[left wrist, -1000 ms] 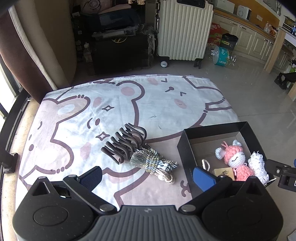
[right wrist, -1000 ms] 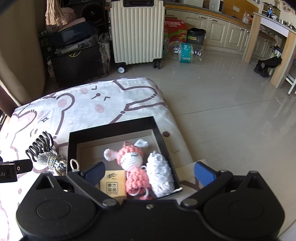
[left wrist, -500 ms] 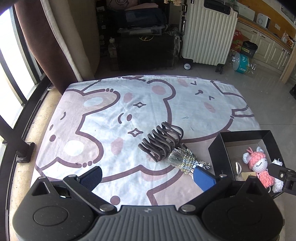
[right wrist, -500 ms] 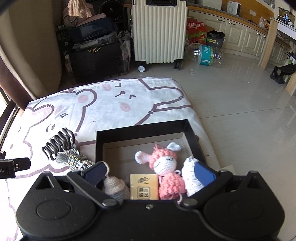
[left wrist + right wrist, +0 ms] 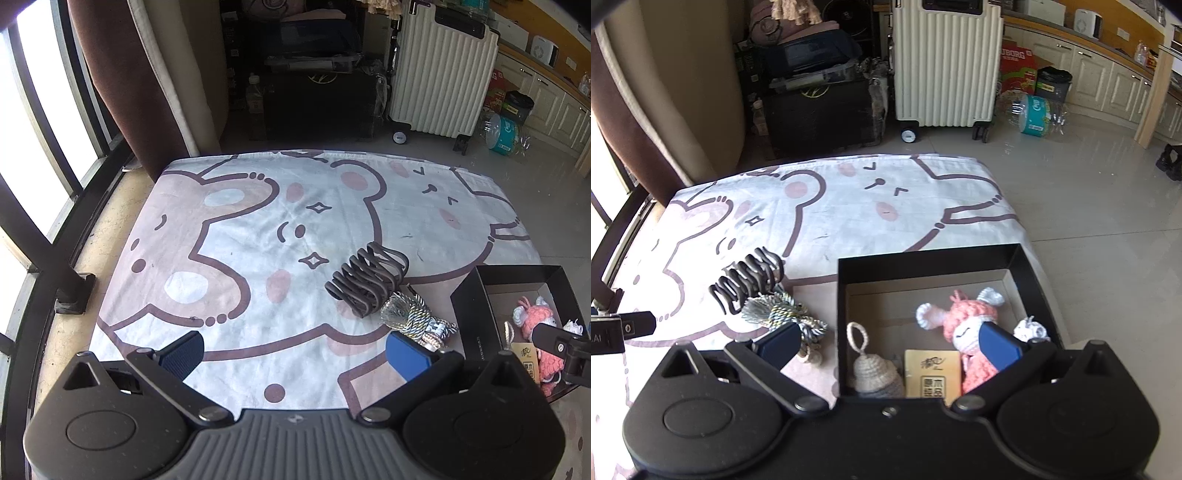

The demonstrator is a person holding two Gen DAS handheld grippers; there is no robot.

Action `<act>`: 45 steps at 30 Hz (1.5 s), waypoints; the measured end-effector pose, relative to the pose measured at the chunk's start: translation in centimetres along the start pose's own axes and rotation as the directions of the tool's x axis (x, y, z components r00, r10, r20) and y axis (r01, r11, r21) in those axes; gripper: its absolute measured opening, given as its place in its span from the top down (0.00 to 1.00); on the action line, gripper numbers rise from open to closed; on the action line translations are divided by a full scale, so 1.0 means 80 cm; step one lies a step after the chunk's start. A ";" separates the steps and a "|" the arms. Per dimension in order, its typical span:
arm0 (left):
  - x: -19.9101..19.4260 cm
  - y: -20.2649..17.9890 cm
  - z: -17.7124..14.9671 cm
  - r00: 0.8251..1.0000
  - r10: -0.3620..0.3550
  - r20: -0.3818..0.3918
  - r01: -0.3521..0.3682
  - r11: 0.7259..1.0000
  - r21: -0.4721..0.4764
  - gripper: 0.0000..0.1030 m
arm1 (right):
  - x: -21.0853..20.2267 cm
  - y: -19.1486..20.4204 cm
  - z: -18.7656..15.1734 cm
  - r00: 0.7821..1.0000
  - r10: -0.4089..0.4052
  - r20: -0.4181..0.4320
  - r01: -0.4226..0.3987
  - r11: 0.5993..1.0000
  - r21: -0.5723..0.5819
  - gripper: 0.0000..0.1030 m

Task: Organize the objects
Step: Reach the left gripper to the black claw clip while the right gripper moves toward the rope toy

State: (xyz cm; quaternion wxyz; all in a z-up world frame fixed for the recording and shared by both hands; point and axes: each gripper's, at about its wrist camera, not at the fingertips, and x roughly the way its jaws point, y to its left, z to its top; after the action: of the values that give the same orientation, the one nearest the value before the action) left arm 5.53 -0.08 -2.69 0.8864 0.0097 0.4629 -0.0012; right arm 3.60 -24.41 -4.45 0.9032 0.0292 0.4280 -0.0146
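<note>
A black open box (image 5: 923,258) sits on the bear-print blanket (image 5: 258,229), at the right in the left wrist view (image 5: 469,310). It holds a pink crochet doll (image 5: 964,325), a white crochet piece (image 5: 1030,328), a beige woven charm (image 5: 871,373) and a tan card (image 5: 932,374). A dark brown claw hair clip (image 5: 369,280) and a grey-gold tassel cord (image 5: 410,317) lie left of the box. My left gripper (image 5: 295,356) is open and empty above the blanket. My right gripper (image 5: 886,347) is open and empty over the box's near-left corner.
A cream ribbed suitcase (image 5: 439,77), a black case (image 5: 317,99) and stacked bags stand beyond the blanket. A brown curtain (image 5: 122,85) and window rails are at the left. Tiled floor (image 5: 1089,192) lies to the right, with a water-bottle pack (image 5: 1034,114).
Both grippers have swung left: the box has slid toward the right edge of the left wrist view, and the clip and tassel have come further into the right wrist view.
</note>
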 end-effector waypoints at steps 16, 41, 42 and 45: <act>-0.005 0.022 0.000 0.998 0.001 0.057 0.000 1.000 -0.023 0.00 | -0.002 0.041 0.005 0.996 0.078 0.051 -0.075 0.996 -0.058 0.00; 0.060 0.017 0.024 0.978 -0.211 -0.008 0.205 0.958 -0.200 0.40 | 0.012 0.081 -0.009 0.983 0.142 0.120 -0.095 0.938 -0.332 0.00; 0.065 0.018 0.024 0.974 -0.224 -0.012 0.217 0.953 -0.214 0.41 | 0.015 0.082 -0.009 0.983 0.144 0.115 -0.097 0.935 -0.341 0.00; 0.082 0.020 0.023 0.963 -0.266 -0.032 0.249 0.933 -0.259 0.47 | 0.024 0.084 -0.009 0.982 0.163 0.098 -0.116 0.922 -0.370 0.00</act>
State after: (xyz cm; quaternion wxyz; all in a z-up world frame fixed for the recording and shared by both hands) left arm 10.83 1.57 -7.02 0.8566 -0.1638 0.4858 -0.0582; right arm 4.58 -17.68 -6.12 0.9171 -0.1082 0.3620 0.1271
